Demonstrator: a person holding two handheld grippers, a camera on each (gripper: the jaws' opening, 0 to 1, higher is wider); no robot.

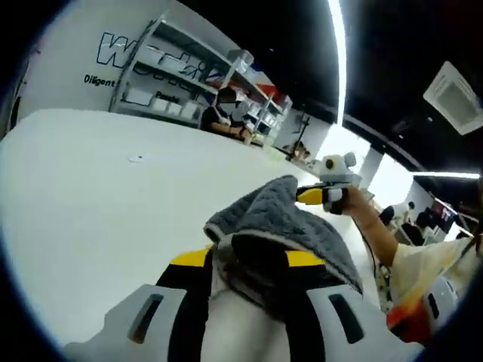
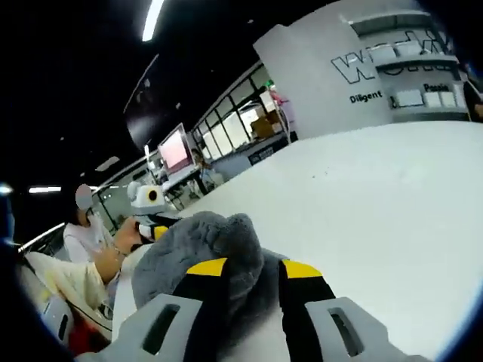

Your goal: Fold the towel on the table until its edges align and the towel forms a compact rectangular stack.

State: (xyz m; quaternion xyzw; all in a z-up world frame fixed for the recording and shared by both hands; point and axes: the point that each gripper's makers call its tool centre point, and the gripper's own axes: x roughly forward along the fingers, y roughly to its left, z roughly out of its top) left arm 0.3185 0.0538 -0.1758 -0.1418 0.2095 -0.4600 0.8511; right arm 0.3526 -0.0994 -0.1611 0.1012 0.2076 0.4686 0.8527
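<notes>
A grey towel (image 1: 279, 215) with a pale trimmed edge is lifted above the white table (image 1: 90, 196). My left gripper (image 1: 249, 260) is shut on one part of it, the cloth bunched between the black, yellow-tipped jaws. In the left gripper view the right gripper (image 1: 326, 194) shows at the towel's far end, held by a hand. My right gripper (image 2: 253, 271) is shut on the grey towel (image 2: 196, 249), which bulges over the jaws. In the right gripper view the left gripper (image 2: 147, 215) appears at the left, held by a hand.
The white table (image 2: 377, 196) spreads wide and bare beyond the towel. Shelving (image 1: 189, 72) and a seated person (image 1: 226, 109) stand past the far edge. The person's sleeve (image 1: 423, 264) sits at the right.
</notes>
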